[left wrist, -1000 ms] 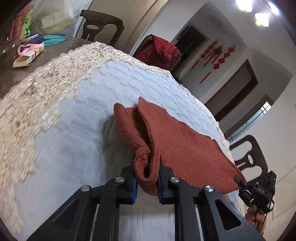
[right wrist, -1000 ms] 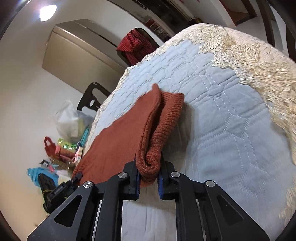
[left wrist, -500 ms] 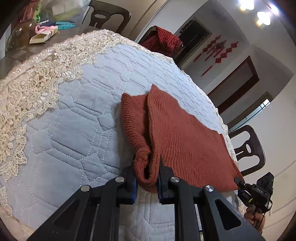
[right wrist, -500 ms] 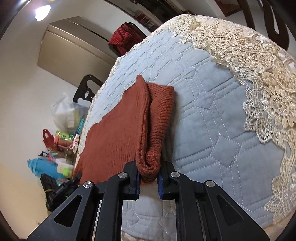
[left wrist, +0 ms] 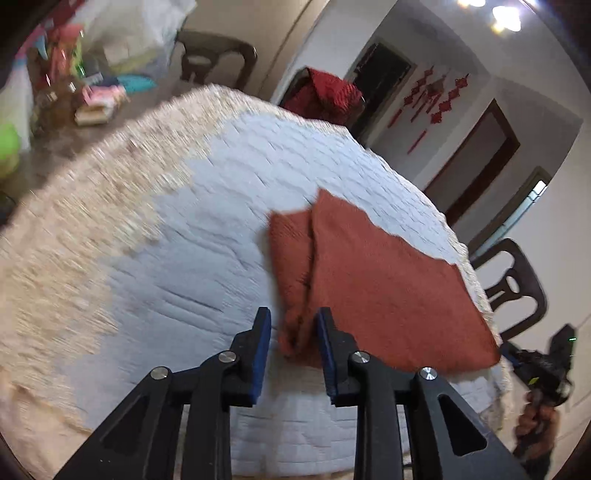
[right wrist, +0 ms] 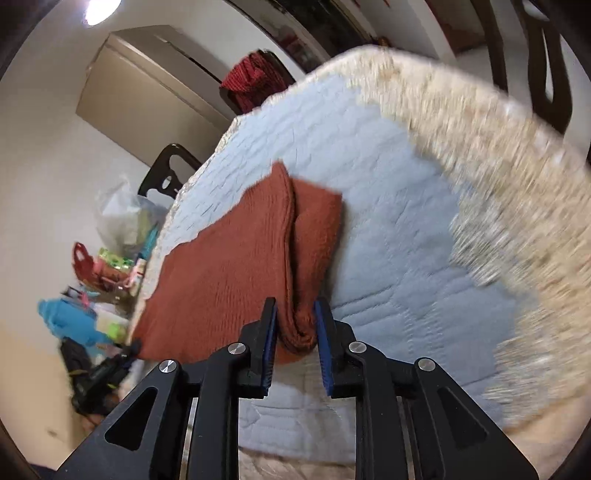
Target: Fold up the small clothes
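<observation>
Left gripper (left wrist: 292,334) and right gripper (right wrist: 294,326): fingers now spread, each straddling a folded end of the rust knit garment (left wrist: 373,284); half a second ago both pinched it. Garment lies folded on quilted tablecloth (left wrist: 207,229), released.

Left tool (left wrist: 293,334), right tool (right wrist: 294,325): black frames, blue pads, silver screws.

Both views are evenly bright, lit by ceiling lamps (left wrist: 506,16) glaring near one o'clock. The lace border (right wrist: 517,184) smears with motion blur. Fisheye bending darkens the corners.
</observation>
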{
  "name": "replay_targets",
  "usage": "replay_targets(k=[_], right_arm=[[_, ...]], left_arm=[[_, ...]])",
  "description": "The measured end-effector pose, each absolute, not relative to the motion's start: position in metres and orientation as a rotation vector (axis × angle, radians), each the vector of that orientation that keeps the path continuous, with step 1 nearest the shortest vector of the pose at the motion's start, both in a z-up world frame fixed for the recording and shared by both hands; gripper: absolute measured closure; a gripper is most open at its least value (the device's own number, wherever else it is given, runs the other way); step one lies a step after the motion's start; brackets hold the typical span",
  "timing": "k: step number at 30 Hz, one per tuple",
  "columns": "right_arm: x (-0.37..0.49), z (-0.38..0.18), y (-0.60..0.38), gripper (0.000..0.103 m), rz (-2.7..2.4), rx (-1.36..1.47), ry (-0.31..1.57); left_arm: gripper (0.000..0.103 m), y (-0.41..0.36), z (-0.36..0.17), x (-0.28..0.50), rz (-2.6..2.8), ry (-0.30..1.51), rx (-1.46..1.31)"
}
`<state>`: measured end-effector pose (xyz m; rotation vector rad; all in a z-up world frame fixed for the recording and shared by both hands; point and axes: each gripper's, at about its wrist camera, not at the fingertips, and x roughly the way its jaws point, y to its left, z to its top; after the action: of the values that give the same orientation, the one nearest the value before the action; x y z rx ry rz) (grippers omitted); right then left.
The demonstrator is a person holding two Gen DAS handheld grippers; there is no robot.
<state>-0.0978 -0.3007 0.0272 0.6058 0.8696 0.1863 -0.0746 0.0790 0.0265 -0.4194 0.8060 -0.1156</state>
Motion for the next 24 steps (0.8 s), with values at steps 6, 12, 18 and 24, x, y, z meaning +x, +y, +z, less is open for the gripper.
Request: replay_targets(k=[6,12,18,24], right_arm=[[-0.091,0.060,-0.261,0.082,0.225,0.406,0.754],[-0.056,0.043,-0.180,0.082,0.389,0.266,0.830],[-0.038,0.031,-0.132,0.085,0.485,0.167,0.881],[-0.021,0.027,-0.127,0.095,0.454,0.143,0.921]], left_arm=[[0.074,0.056,0.046,-0.050,-0.177,0.743,-0.379],[0.074,0.015,0.039,-0.020,-0.233,0.764,-0.299],[0.074,0.015,0.014,-0.011,-0.239,0.826,-0.287],[0.074,0.010,0.012,-0.019,-0.238,0.801,-0.250]])
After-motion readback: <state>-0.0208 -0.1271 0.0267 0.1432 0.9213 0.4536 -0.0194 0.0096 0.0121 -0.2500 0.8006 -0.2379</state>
